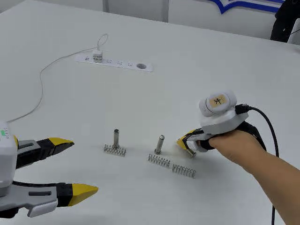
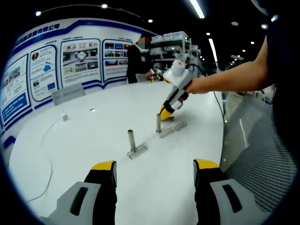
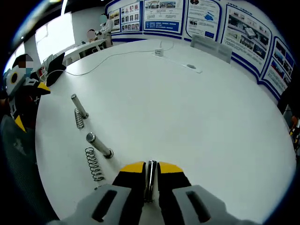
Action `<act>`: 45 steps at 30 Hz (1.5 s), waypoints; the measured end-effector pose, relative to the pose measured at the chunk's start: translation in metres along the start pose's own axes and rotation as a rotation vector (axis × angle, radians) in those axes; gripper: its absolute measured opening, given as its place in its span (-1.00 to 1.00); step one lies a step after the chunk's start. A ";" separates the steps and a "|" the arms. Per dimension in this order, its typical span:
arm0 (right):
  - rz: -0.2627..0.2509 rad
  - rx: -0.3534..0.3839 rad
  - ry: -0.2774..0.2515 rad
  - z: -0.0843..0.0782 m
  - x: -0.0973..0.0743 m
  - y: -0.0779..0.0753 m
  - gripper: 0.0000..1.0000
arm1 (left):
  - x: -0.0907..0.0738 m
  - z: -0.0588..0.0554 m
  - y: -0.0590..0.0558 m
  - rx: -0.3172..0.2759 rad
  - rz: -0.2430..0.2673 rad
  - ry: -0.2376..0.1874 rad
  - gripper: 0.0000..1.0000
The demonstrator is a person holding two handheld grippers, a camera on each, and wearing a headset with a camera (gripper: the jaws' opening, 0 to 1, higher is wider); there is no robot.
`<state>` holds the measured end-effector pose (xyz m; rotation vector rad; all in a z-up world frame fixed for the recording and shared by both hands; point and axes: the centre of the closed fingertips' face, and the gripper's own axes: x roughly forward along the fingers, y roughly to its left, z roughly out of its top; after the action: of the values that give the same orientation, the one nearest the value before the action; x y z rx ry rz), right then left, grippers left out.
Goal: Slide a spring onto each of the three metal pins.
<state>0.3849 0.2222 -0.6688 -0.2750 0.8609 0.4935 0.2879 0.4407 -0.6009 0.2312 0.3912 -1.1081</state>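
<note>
Head view: a white table fills the scene. At the lower left the left gripper hovers over the table, its yellow-tipped jaws spread wide with nothing between them. At the right, a hand holds the right gripper low over the table, its jaws pinching the third pin, which sits tilted. Between the grippers, the first pin and the second pin stand upright and bare. The first spring lies flat at the foot of the first pin. The second spring and the third spring lie end to end just in front of the second pin. Farther back lies a white power strip with a trailing cable.

Left gripper view: the left gripper rises from the bottom, its jaws spread and empty. Ahead stands the first pin with the first spring at its base. Beyond it are the second pin, the second spring and the third spring. The right gripper reaches in from the right, just beside the second pin.

Right gripper view: the right gripper has its jaws pressed onto the third pin, which runs lengthwise between them. To the left stand the second pin and, farther off, the first pin with the first spring beside it. A line of coiled spring lies close to the second pin.
</note>
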 end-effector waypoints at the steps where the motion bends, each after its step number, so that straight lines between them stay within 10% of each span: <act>1: 0.001 0.002 0.006 0.000 0.001 0.000 -0.78 | 0.000 0.000 0.000 0.000 0.000 0.001 0.36; 25: -0.010 0.009 0.111 -0.008 0.005 0.002 -0.82 | -0.002 0.000 0.004 -0.004 0.003 -0.001 0.36; 45: -0.037 0.052 -0.001 -0.005 -0.026 0.000 -0.83 | -0.003 0.003 0.003 0.005 0.004 -0.005 0.35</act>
<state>0.3676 0.2128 -0.6517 -0.2426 0.8646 0.4366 0.2902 0.4432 -0.5976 0.2335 0.3830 -1.1056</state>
